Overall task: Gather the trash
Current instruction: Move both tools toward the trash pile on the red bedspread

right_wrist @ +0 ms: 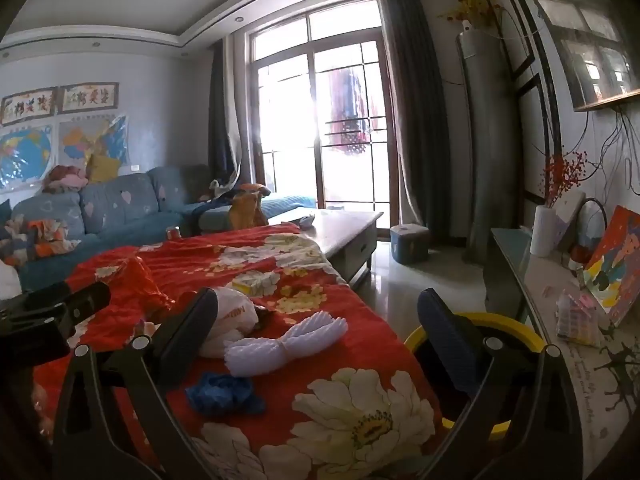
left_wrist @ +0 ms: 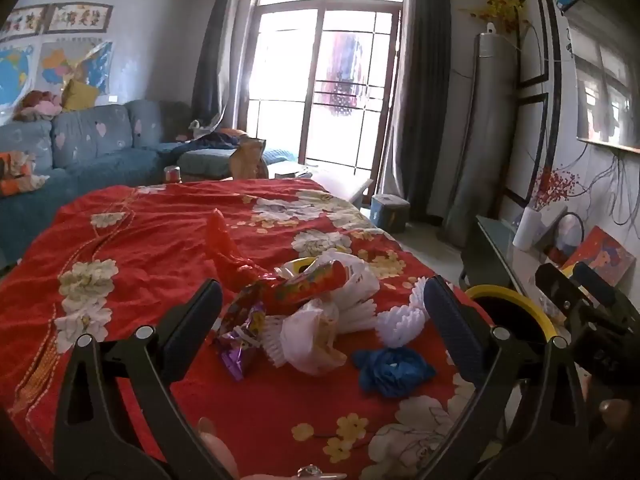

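**Jaws wide over a heap of litter**

Both sets of jaws stand fully released, nothing between them. Left gripper (left_wrist: 322,312) hovers over the pile on the red floral cloth (left_wrist: 132,248) covering the tabletop: a red snack wrapper (left_wrist: 308,286), a purple foil wrapper (left_wrist: 242,334), a crumpled white plastic bag (left_wrist: 310,340), white foam fruit netting (left_wrist: 400,326) and a crushed blue wad (left_wrist: 390,370). Right gripper (right_wrist: 316,332) hangs nearer the table's right edge, where the yellow-rimmed bin (right_wrist: 476,322) sits just beside and below the cloth.

My worry is the tangle. The wrappers overlap, so a pinch on one could drag its neighbours and scatter them. Foam netting is springy and the foil is slick; either might slip out on the way to the bin. A low grab could also catch the cloth and tug everything along.
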Motion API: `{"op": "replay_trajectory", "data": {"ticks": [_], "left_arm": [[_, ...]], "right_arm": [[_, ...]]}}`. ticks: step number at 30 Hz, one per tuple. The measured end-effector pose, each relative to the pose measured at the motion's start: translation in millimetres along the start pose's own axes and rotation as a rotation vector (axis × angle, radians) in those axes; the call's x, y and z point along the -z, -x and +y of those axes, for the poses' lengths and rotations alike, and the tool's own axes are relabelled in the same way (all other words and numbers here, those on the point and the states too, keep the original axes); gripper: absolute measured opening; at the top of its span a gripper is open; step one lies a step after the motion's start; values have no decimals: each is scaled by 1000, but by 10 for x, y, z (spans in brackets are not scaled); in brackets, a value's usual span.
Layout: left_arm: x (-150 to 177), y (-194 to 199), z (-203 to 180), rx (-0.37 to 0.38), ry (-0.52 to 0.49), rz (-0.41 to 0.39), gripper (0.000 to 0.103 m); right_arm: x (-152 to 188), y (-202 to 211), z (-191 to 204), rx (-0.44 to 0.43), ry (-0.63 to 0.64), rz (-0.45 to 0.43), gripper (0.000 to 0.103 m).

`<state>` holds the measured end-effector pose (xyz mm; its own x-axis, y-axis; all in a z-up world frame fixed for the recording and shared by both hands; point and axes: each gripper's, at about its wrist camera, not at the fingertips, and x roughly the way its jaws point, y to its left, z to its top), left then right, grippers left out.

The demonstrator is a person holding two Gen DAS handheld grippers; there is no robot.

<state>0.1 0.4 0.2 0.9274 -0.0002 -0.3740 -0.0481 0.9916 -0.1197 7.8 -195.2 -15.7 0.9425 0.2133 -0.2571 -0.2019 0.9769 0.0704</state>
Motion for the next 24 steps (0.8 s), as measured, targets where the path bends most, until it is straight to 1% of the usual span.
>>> {"op": "replay_trajectory", "data": {"ticks": [6,8,24], "left_arm": [[-5,14,21,5,-7,-16,93],[-22,26,-39,5,-9,-17,93],[-10,102,-58,19,-24,-46,93]], "right_arm": [[-21,-4,-38,-7,-3,-4,97],[-12,12,-2,-2,13,-9,97],[42,-19,53,3,19,-3,97]]}}
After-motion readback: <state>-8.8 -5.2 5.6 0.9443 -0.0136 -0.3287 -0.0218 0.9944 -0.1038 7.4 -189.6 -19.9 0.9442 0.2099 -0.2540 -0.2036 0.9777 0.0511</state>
